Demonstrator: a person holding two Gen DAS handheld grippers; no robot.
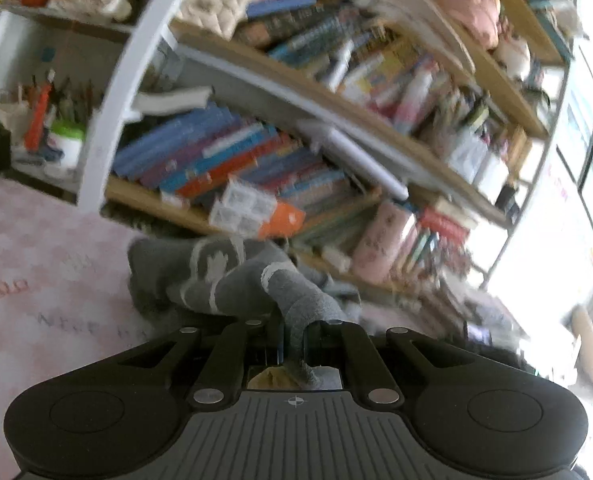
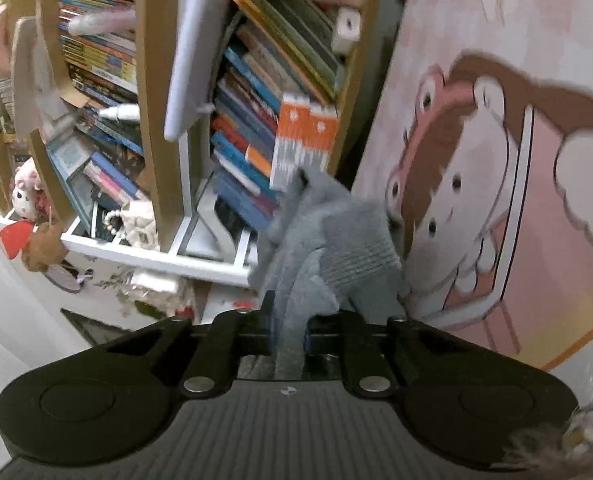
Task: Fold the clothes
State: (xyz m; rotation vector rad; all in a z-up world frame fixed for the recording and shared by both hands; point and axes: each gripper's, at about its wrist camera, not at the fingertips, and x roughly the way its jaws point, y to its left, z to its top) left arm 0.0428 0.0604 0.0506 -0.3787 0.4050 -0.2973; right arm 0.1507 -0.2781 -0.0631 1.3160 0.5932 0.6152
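The grey cloth (image 1: pixel 224 276) is pinched in both the left tongs (image 1: pixel 294 344) and the right tongs (image 2: pixel 290 332). It looks soft, light and floppy, so it is best held by its edges.

The left gripper (image 1: pixel 294 344) is matte black, with a grey ribbed plate at the base and a small crosshair mark on it. Two round black discs sit at the sides, and silver screws shine on the linkage arms. The right gripper (image 2: pixel 290 336) looks identical.
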